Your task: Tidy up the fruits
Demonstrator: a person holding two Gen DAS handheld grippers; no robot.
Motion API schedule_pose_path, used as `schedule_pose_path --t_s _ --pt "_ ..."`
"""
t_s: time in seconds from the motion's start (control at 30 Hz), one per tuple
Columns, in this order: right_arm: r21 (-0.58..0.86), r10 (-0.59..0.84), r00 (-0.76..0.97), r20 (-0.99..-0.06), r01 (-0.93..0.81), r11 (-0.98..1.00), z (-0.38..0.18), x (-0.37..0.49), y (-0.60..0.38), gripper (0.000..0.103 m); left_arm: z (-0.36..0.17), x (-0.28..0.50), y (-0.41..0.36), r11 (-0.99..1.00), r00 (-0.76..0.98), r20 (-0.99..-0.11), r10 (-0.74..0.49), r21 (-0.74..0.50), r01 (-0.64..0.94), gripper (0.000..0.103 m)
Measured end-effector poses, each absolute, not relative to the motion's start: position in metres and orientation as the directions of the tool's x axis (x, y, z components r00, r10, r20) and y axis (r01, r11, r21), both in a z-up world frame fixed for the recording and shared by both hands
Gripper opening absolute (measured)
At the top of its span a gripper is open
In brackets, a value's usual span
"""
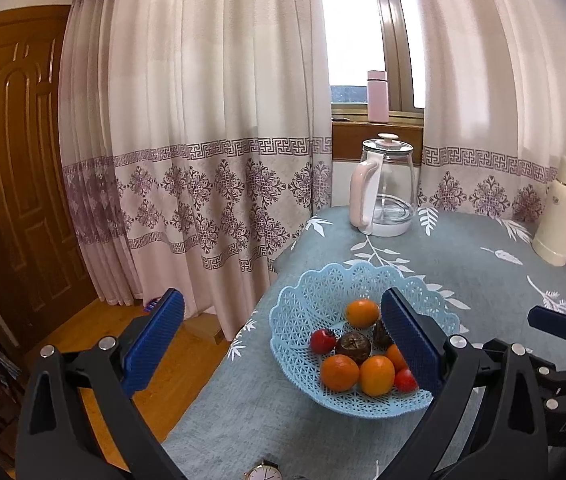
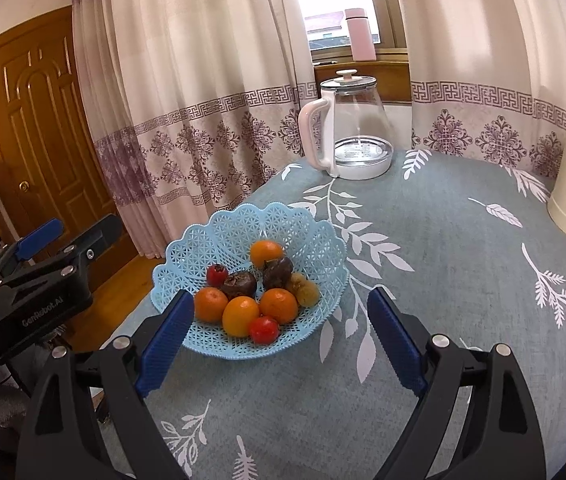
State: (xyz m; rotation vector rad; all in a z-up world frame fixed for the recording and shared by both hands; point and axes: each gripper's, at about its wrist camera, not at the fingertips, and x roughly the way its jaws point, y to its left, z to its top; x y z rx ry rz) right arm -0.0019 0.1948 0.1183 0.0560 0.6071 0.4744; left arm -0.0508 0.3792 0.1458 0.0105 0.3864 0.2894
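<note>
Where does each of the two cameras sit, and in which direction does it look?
Left wrist: on the left gripper, at the table's left edge, facing the curtain and window; its two open blue fingers frame the basket; the right gripper shows at right.
Right wrist: on the right gripper, over the tablecloth, facing the same way; open fingers; the left gripper shows at left.
Shared: basket, fruit, glass kettle.

A: What do we see ahead of our right claw [image 2: 281, 340]?
B: Its jaws gape wide, empty, above the surface [image 2: 443, 280]. We face a blue basket [image 2: 203, 240] holding oranges [image 2: 241, 316], red fruits [image 2: 263, 330] and dark ones [image 2: 239, 283].
</note>
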Motion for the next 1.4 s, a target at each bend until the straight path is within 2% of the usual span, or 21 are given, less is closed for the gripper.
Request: schedule_pose_path --t_s 0.27,0.43,0.63,0.97,1.1,1.27,1.4 --pt "0.141 0.425 0.737 -0.525 -0.418 0.898 0.119 -0.010 0.196 0.093 0.139 -0.048 0.369 0.955 0.870 -0.396 0.294 0.158 -0.250 0.100" --pt "0.122 0.413 0.742 -0.528 -0.415 0.902 0.118 -0.012 0.198 0.098 0.136 -0.049 0.367 0.953 0.867 -0.398 0.299 0.179 -0.246 0.100" --pt "0.098 0.389 0.747 -0.539 -0.404 0.910 0.116 -0.012 0.201 0.098 0.136 -0.047 0.368 0.951 0.865 -0.399 0.304 0.183 -0.250 0.100" --pt "-0.093 0.246 0.802 -0.544 -0.349 0.933 0.112 -0.018 0.217 0.098 0.133 -0.046 0.376 0.939 0.851 -0.404 0.334 0.214 -0.267 0.100" --pt "-0.099 0.244 0.820 -0.518 -0.340 0.935 0.116 -0.022 0.217 0.098 0.133 -0.046 0.380 0.936 0.848 -0.405 0.343 0.216 -0.276 0.100" --pt "-0.082 0.246 0.863 -0.442 -0.312 0.947 0.128 -0.031 0.211 0.098 0.131 -0.045 0.376 0.929 0.846 -0.397 0.355 0.250 -0.273 0.100" --pt "-0.057 0.250 0.862 -0.440 -0.305 0.951 0.130 -0.028 0.210 0.098 0.131 -0.045 0.374 0.929 0.847 -0.397 0.353 0.257 -0.267 0.100"
